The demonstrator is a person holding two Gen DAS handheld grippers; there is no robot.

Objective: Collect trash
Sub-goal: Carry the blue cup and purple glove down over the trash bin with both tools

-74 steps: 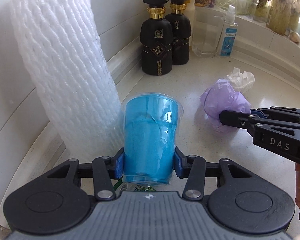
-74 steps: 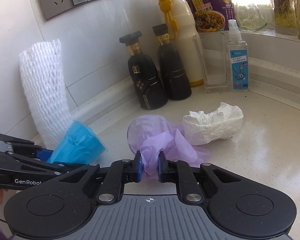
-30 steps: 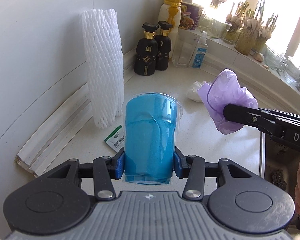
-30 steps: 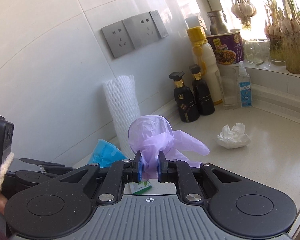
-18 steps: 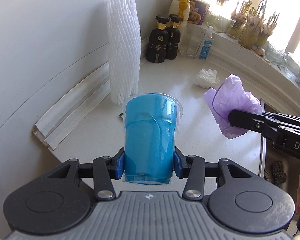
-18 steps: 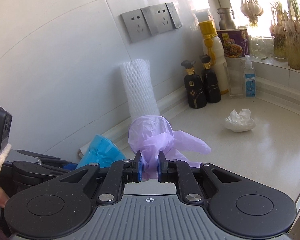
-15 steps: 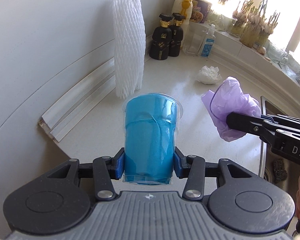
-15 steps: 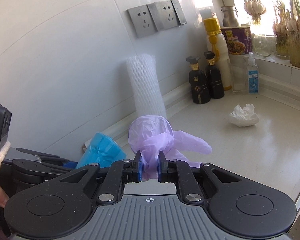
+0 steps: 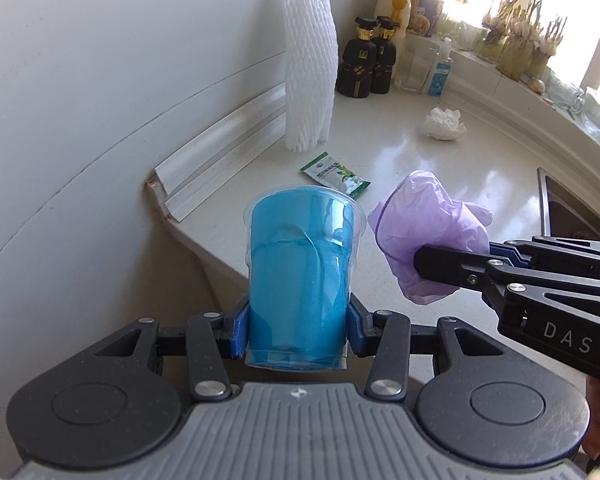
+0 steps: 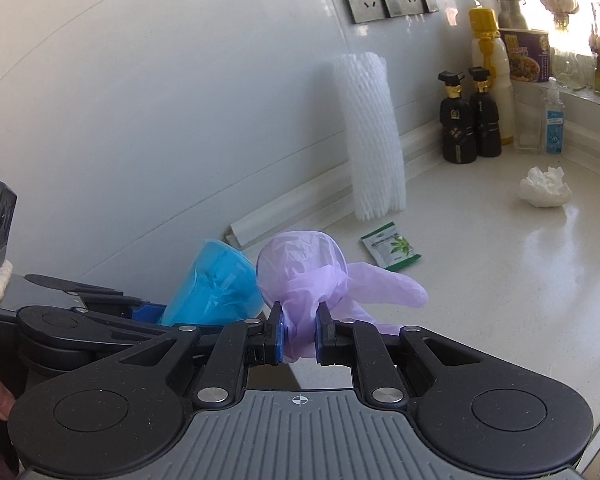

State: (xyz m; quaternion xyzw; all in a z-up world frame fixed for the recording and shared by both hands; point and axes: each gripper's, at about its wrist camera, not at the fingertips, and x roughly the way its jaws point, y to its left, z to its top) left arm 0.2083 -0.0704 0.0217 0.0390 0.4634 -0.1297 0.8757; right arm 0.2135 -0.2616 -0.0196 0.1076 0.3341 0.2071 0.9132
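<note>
counter (image 9: 440, 168) | left jaws clamp clear cup (image 9: 300, 272) of blue plastic | right jaws pinch purple glove (image 10: 300, 280)

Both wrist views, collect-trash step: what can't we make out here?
- Trash bin: in neither view, past the frame edges.
- Clear plastic cup with blue liner: base hidden by the left gripper body, left view.
- Green sachet: print too small.
- Purple disposable glove: pinched part hidden between the right gripper pads.
- Sink: cut by right edge, left view.

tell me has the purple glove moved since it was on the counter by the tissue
Yes. The purple glove, clamped in the right gripper, has been lifted and carried away from the crumpled tissue.
</note>
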